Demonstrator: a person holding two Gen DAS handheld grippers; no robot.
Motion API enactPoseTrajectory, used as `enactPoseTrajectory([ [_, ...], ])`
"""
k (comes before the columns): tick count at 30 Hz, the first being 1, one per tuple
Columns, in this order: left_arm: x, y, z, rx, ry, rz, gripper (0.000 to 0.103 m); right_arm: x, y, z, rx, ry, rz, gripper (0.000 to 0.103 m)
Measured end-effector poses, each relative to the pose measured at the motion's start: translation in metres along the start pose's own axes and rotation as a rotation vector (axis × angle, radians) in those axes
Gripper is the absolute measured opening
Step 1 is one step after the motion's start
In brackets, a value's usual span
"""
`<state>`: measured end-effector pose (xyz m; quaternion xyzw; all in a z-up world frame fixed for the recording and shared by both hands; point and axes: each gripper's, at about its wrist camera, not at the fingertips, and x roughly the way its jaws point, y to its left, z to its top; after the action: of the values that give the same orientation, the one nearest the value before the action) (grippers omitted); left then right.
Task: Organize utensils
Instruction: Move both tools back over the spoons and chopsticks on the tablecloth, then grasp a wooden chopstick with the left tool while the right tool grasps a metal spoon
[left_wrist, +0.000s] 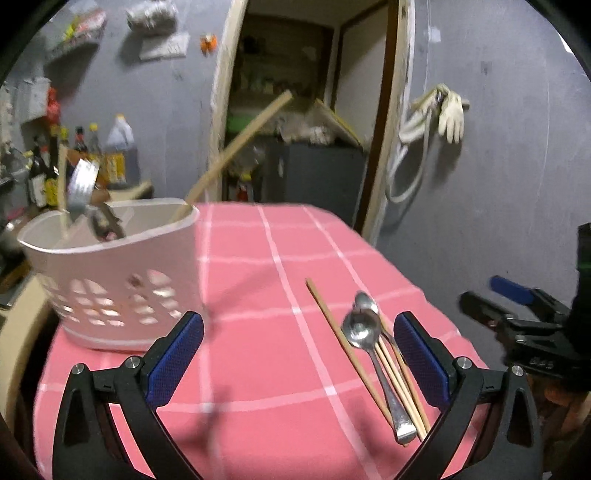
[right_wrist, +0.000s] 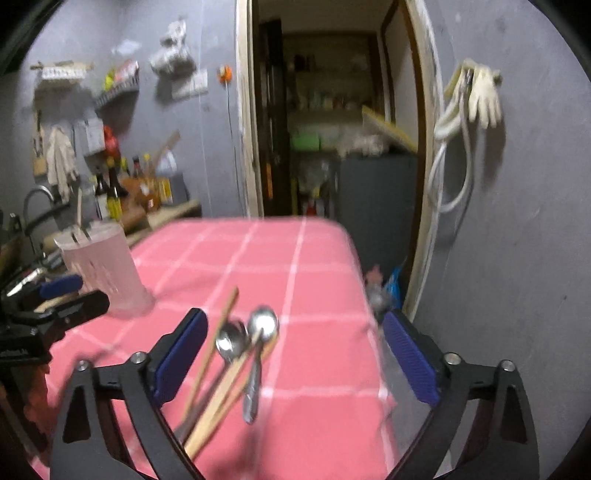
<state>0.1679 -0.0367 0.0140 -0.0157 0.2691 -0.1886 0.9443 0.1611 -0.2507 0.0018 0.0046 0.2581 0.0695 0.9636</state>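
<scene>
Both grippers tilt downward over the pink checked tabletop (left_wrist: 258, 369). The left gripper (left_wrist: 298, 354) has its jaws wide apart and empty, as does the right gripper (right_wrist: 293, 354). Two spoons (left_wrist: 360, 332) and several chopsticks (left_wrist: 347, 343) lie together on the cloth, well apart from the white basket (left_wrist: 122, 280) holding other utensils.

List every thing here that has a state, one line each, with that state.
left tongs: open, empty
right tongs: open, nothing gripped
white basket: upright on the pink cloth, already holding utensils
two spoons: lying loose on the cloth
chopsticks: lying loose beside the spoons
doorway: open
</scene>
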Motion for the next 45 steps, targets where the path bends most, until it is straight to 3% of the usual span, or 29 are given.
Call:
enactPoseTrajectory([
  [2,0.014,-0.004,-0.002,0.007,0.045,-0.018,0.096,0.015,-0.002,-0.005,-0.006,0.073,0.018,0.075],
  [8,0.052,-0.007,-0.006,0.004,0.188,-0.083,0.066,0.039,0.001,-0.017,-0.044,0.201,0.073,0.052],
  [10,0.064,-0.005,-0.007,-0.015,0.235,-0.11,0.057,0.043,0.001,-0.019,-0.046,0.224,0.093,0.049],
  [18,0.092,-0.008,-0.008,-0.034,0.368,-0.172,0.039,0.053,0.006,-0.024,-0.073,0.304,0.148,0.043],
  [24,0.105,-0.011,-0.011,-0.016,0.41,-0.154,0.025,0.06,0.008,-0.024,-0.08,0.337,0.153,0.042],
  [28,0.109,-0.011,-0.01,-0.02,0.424,-0.146,0.016,0.068,0.005,-0.023,-0.068,0.359,0.136,0.035],
  [31,0.112,-0.014,-0.009,-0.024,0.429,-0.12,0.011,0.071,0.004,-0.021,-0.061,0.359,0.128,0.034],
  [45,0.119,-0.019,-0.006,-0.02,0.447,-0.087,0.011,0.077,0.006,-0.018,-0.074,0.356,0.1,0.034],
])
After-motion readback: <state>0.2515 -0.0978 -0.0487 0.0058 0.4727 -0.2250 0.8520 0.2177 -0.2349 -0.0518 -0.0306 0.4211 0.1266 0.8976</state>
